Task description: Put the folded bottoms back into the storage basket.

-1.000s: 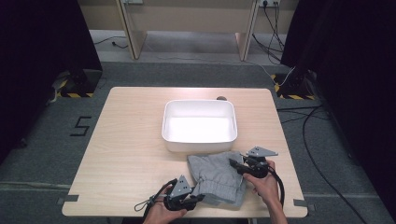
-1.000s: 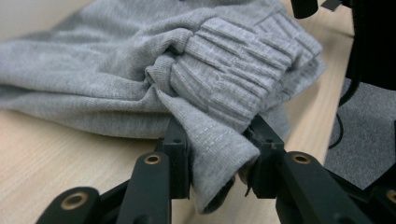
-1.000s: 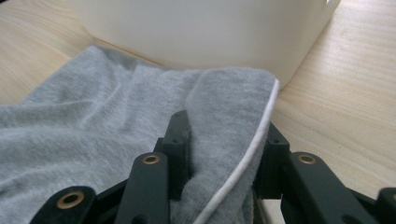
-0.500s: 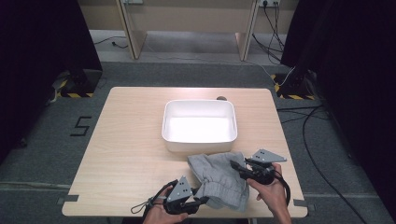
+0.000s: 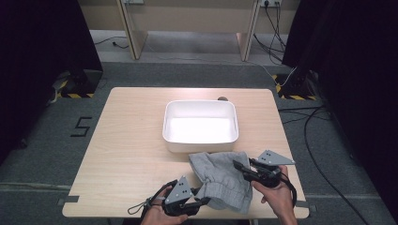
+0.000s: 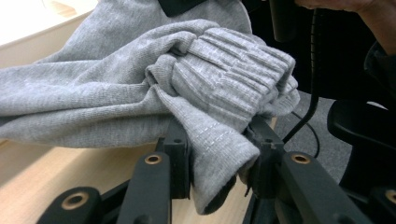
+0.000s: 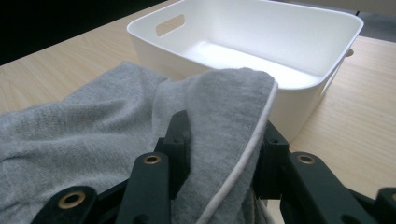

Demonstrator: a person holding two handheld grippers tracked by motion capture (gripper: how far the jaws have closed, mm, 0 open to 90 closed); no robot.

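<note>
Where the wooden table (image 5: 126,154) runs out at the bottom of the high view, its near edge cuts off both forearms, and the white bin (image 5: 200,124) sits at its middle. Just in front of the bin, a bunched grey garment (image 5: 220,178) hangs between the two grippers, its folds hiding its full shape. The left gripper (image 5: 199,202) is clamped on its ribbed cuff, the right gripper (image 5: 240,168) on a white-trimmed edge, fingertips buried in cloth.
</note>
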